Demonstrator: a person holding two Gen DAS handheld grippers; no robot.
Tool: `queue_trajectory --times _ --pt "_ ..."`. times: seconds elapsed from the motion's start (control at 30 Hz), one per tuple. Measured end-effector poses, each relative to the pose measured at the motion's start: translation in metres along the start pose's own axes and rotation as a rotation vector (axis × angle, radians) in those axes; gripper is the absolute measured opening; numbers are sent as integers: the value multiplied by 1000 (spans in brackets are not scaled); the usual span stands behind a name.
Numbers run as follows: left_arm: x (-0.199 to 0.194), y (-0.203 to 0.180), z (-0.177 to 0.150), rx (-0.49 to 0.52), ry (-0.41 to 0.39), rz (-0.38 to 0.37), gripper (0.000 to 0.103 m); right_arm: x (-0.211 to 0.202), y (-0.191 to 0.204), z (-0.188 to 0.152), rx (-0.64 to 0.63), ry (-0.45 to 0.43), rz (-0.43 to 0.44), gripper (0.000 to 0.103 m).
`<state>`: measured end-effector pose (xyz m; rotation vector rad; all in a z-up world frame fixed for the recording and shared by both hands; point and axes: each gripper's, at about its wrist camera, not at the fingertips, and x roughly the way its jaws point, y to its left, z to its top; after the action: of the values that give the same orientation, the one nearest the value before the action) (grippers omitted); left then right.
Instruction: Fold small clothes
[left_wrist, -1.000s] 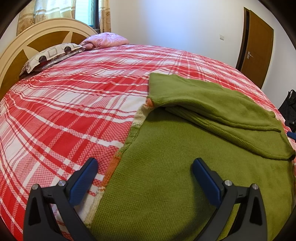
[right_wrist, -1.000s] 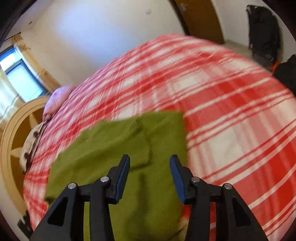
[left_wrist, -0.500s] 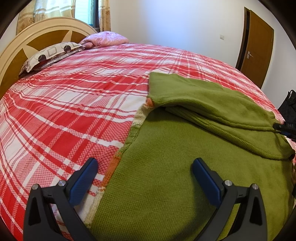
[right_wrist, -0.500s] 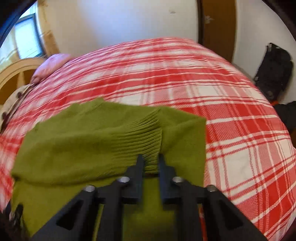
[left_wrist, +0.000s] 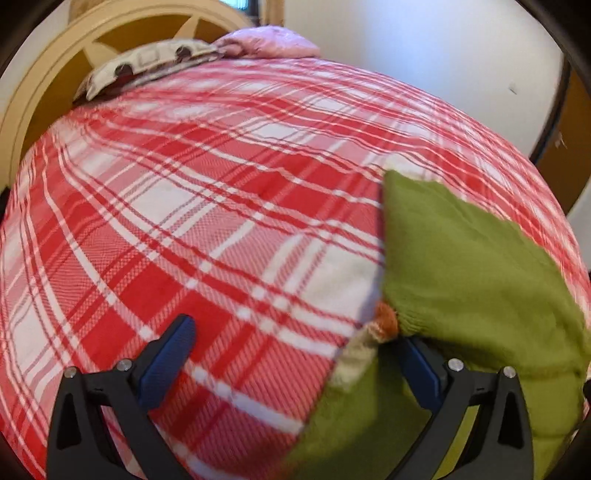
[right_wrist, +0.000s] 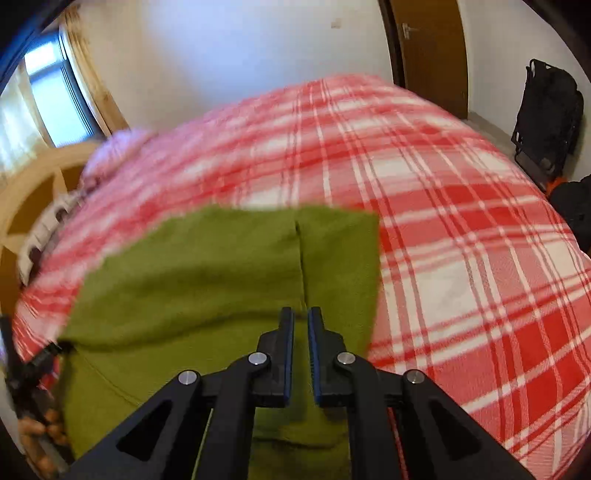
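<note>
Right tongs (right_wrist: 300, 325) pinching green sweater (right_wrist: 207, 280); left tongs (left_wrist: 295, 354) spread wide.

Left gripper (left_wrist: 295, 354): my jaws are spread wide, held low and pointing forward, with nothing between the blue pads (left_wrist: 168, 356).
Right gripper (right_wrist: 300, 356): my jaws are drawn almost together, only a narrow gap between them, pinching green knit fabric.

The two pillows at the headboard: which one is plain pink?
The farther pillow, lying next to the wall, is plain pink. The nearer pillow, against the wooden headboard, is pale with dark round marks.
</note>
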<state>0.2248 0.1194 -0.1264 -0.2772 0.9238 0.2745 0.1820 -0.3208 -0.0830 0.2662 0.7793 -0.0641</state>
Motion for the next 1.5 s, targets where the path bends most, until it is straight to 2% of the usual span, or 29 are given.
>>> queue_trajectory --times 0.1,0.17,0.3,0.37,0.47,0.57,0.63,0.77,0.87,0.97,1.0,1.03,1.07,1.1,1.13,1.17,1.2,1.27,1.43,1.5 --pt "2 6 2 -37 -6 -11 103 8 16 14 -7 -16 52 8" --pt "-1 3 -1 -40 -21 -1 103 20 29 18 -35 -10 53 8" --pt "0 1 -3 -36 -19 18 103 67 36 11 -50 81 47 8" --pt "1 1 -1 -39 -17 15 103 77 26 9 -10 62 89 8" --pt "2 5 -1 -45 -18 -6 103 74 9 15 119 111 142 8" --pt "1 2 -1 -10 -14 -9 103 42 4 14 139 92 158 8" --pt "-6 3 -1 28 -9 -52 103 10 1 6 119 55 203 8" --pt "-42 21 -14 119 -83 -116 103 -61 -18 -16 114 -5 260 8" --pt "-72 44 -25 201 -119 -190 103 -109 -36 -34 122 -26 294 8" --pt "-100 71 -36 276 -160 -219 103 -149 -55 -54 159 -20 335 9" --pt "-113 84 -41 294 -176 -236 103 -156 -61 -59 169 -10 348 14" --pt "-121 90 -43 301 -186 -254 103 -167 -67 -68 181 -2 355 32" --pt "-129 99 -47 307 -195 -281 103 -179 -72 -76 188 -5 368 45" --pt "-141 108 -54 319 -203 -317 103 -188 -76 -84 191 -18 383 67" --pt "-146 111 -58 331 -207 -338 103 -200 -81 -91 194 -40 402 75" --pt "-152 115 -63 351 -209 -359 103 -209 -83 -98 191 -47 419 75" --pt "-160 117 -71 383 -213 -385 103 -217 -85 -106 178 -24 446 75" --pt "-167 118 -81 429 -201 -425 103 -222 -81 -119 140 37 442 75" --pt "-173 112 -124 565 -106 -476 103 -221 -60 -164 21 205 425 75" --pt "-174 108 -145 608 -71 -495 103 -220 -51 -180 -26 245 424 75"
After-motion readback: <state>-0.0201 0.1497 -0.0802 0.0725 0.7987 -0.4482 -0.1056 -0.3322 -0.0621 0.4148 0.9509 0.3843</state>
